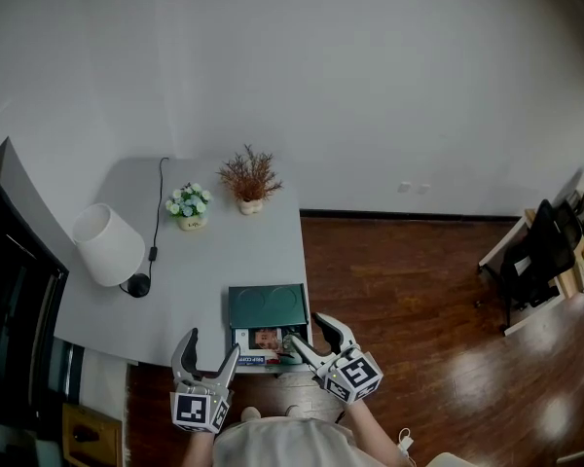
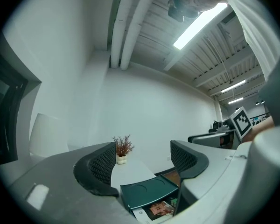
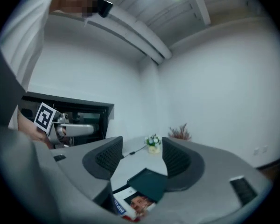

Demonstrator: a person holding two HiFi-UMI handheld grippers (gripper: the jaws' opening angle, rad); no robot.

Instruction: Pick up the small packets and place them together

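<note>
A dark green flat case (image 1: 267,305) lies at the front edge of the grey table (image 1: 204,261). Just in front of it sits a white and blue packet with a printed picture (image 1: 261,343), and a small green packet (image 1: 290,342) rests beside that. The same picture packet (image 2: 159,209) shows low in the left gripper view and again as the picture packet (image 3: 136,203) in the right gripper view. My left gripper (image 1: 211,344) hovers at the table's front edge, left of the packets, open and empty. My right gripper (image 1: 308,331) stands open over the packets' right side, with nothing between its pads.
A white lamp (image 1: 107,244) with a black cord stands at the table's left. A small pot of white flowers (image 1: 189,205) and a pot of dried twigs (image 1: 249,178) sit at the back. Wooden floor (image 1: 419,290) lies to the right, and a dark cabinet (image 1: 15,290) stands on the left.
</note>
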